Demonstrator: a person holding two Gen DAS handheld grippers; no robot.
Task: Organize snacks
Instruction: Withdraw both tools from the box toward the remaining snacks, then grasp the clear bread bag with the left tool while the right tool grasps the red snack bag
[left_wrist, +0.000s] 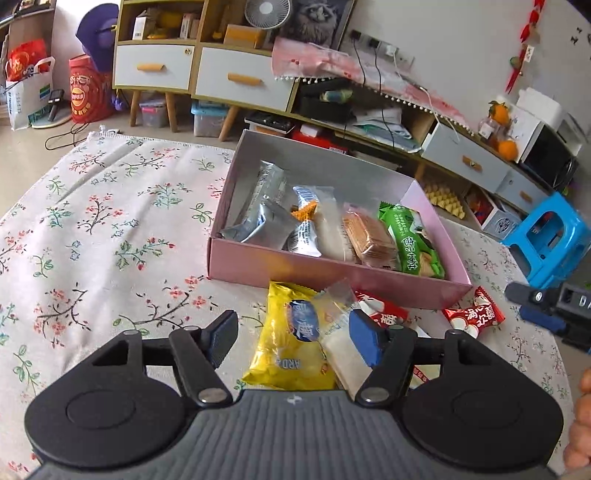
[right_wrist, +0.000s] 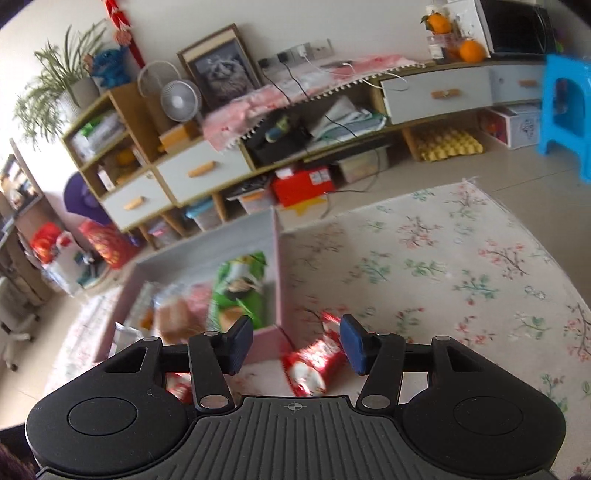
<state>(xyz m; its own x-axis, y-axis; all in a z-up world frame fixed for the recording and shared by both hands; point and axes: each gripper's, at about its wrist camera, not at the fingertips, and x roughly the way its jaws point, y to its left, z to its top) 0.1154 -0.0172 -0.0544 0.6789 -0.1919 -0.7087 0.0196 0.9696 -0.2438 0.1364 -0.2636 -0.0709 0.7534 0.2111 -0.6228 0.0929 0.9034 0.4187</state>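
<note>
The pink box (left_wrist: 332, 271) is sitting on the floral cloth (left_wrist: 110, 221) with a row of snacks already lying inside it, a green packet (left_wrist: 410, 236) at the right-hand end of that row. Just in front of the box's near wall, loose snacks are waiting: a yellow bag (left_wrist: 288, 339), a clear-wrapped white bar (left_wrist: 341, 332) leaning on it, and red packets (left_wrist: 476, 314) off toward the box's right corner. The left gripper (left_wrist: 299, 341) is hovering over the yellow bag, jaws spread, nothing pinched. The right gripper (right_wrist: 297, 343) is hanging by that right corner, jaws apart around a red packet (right_wrist: 314, 363), pads not pressing it as far as the blur shows. This looks like the pick-up step: each gripper will probably need to drop, close on its snack, then carry it over the wall into the box.
</note>
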